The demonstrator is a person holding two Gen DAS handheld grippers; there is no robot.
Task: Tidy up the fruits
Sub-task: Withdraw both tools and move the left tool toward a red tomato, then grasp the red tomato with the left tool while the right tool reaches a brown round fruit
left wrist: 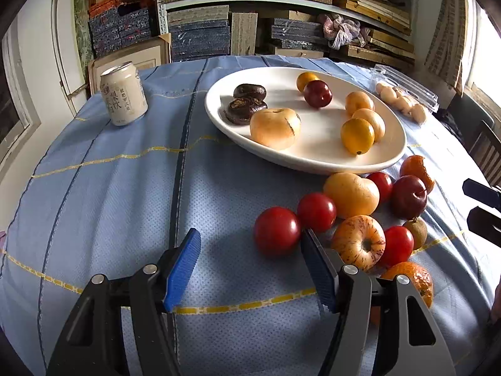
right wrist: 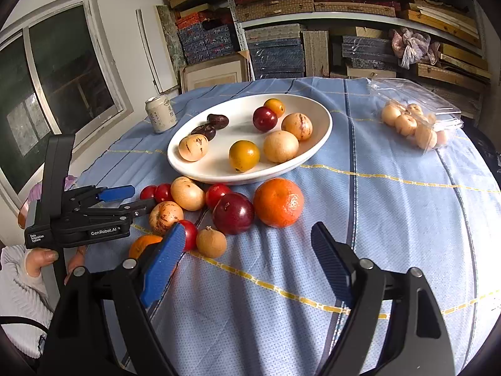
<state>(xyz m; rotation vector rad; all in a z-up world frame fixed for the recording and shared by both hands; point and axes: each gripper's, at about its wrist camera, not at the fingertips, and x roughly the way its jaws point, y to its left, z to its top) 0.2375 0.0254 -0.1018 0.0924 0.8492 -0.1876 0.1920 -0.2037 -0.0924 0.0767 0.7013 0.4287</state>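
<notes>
Roughly half done, by estimate: eight fruits are seen on the white plate, beyond both grippers; a cluster of loose fruit lies unsorted just ahead; left gripper spread, empty, beside a red tomato; right gripper spread, empty.

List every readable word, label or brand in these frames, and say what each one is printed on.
"GenRobot.AI": side of the left gripper, right wrist view.
"Data Acquisition System": small label at that gripper's rear end.
Can: printed characters, too blurred to read in either view.
Nothing else carries readable text.
</notes>
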